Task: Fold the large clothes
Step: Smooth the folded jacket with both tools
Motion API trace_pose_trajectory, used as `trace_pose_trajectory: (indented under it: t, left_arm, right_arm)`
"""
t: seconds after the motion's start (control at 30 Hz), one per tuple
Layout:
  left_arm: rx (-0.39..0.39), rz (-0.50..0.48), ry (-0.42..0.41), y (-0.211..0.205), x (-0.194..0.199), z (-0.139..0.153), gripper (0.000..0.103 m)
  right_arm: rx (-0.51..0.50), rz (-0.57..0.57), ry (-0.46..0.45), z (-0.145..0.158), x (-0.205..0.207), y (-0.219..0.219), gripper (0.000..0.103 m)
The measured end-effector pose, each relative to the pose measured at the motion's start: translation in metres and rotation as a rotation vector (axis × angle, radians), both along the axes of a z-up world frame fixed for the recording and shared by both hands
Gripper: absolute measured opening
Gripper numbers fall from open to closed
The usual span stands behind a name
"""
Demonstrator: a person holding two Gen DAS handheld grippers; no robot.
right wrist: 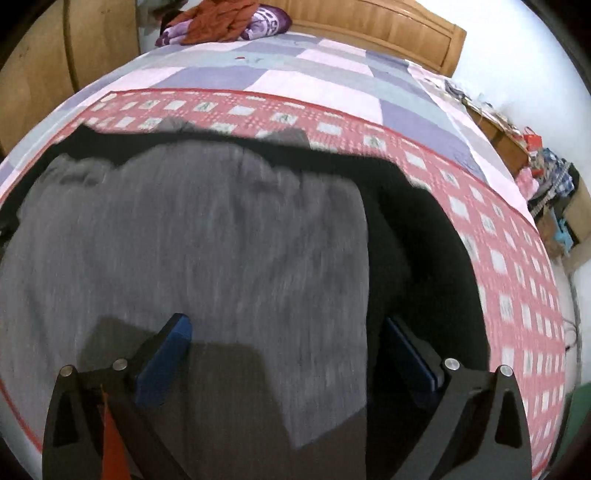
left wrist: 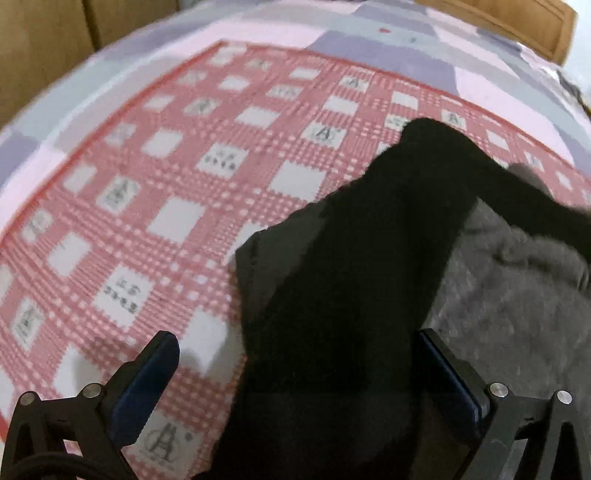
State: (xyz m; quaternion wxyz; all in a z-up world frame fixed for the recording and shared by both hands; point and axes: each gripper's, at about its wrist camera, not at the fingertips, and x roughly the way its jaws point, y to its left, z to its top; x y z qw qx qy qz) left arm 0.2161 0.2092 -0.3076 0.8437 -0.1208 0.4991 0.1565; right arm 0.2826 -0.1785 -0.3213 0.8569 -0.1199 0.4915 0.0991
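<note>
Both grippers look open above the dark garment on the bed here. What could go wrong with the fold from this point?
1. The black outer fabric lies bunched and slanted over the grey fleecy lining; folding on could lock in a crooked edge.
2. The left gripper straddles the black strip with open jaws; closing may also pinch the red-and-white checked cloth beneath.
3. The right gripper hovers open over the lining, possibly catching only one layer.

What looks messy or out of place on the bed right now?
The dark garment lies rumpled on the red checked cloth, its black sleeve flung askew. A heap of red and purple fabric sits unfolded by the headboard. No damage shows.
</note>
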Motion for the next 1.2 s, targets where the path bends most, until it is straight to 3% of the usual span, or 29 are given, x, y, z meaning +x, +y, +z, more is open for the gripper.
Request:
trace_pose_trajectory:
  t: [0.1,0.2,0.33,0.47,0.57,0.67,0.7,0.77,0.83,0.87,0.93,1.0,1.07,1.13,1.2]
  left_arm:
    - [0.112,-0.127,-0.030,-0.028,0.000,0.021,0.102]
    - [0.138,-0.273,-0.088,-0.067,-0.006,0.039,0.102]
    - [0.057,-0.375,-0.116,-0.114,-0.001,0.046,0.102]
    - [0.028,-0.386,-0.086,-0.140,0.015,0.035,0.102]
    - [0.011,-0.390,-0.091,-0.153,0.029,0.037,0.101]
    - [0.042,-0.376,-0.098,-0.151,0.047,0.034,0.102]
    - [0.055,-0.372,-0.087,-0.147,0.055,0.029,0.102]
    - [0.131,-0.314,0.012,-0.126,0.077,0.006,0.103]
    - [-0.023,-0.309,0.036,-0.092,0.085,-0.012,0.103]
    - [-0.029,-0.324,0.022,-0.087,0.084,-0.010,0.101]
    - [0.063,-0.397,-0.005,-0.095,0.078,-0.004,0.100]
    - [0.131,-0.380,-0.030,-0.095,0.071,0.002,0.100]
    - [0.024,-0.304,-0.087,-0.071,0.064,0.008,0.100]
    - [-0.043,-0.236,-0.093,-0.043,0.064,0.000,0.100]
    - [-0.020,-0.240,-0.041,-0.035,0.069,-0.015,0.101]
  right_arm:
    - [0.038,-0.020,0.019,0.004,0.015,-0.005,0.103]
    - [0.043,-0.048,-0.026,0.003,0.006,-0.003,0.103]
    - [0.012,-0.052,-0.049,0.002,0.004,0.001,0.103]
    - [-0.007,-0.063,-0.011,0.005,0.009,0.002,0.103]
    - [0.008,-0.028,-0.135,0.032,-0.003,0.012,0.103]
    - [0.026,0.053,-0.179,0.042,0.000,0.030,0.103]
    - [0.030,0.064,-0.156,0.039,0.006,0.032,0.103]
    - [0.011,0.081,-0.049,0.019,0.030,0.030,0.103]
    - [0.015,0.069,-0.013,0.010,0.046,0.011,0.103]
    - [-0.008,0.028,-0.016,0.008,0.055,-0.008,0.103]
    - [-0.020,-0.070,-0.020,0.006,0.069,-0.049,0.103]
    - [0.049,-0.153,0.007,0.001,0.077,-0.092,0.103]
    - [0.130,-0.162,0.069,-0.010,0.080,-0.111,0.103]
    - [0.110,-0.148,0.031,-0.013,0.074,-0.105,0.103]
    - [0.131,-0.156,0.029,-0.022,0.072,-0.104,0.103]
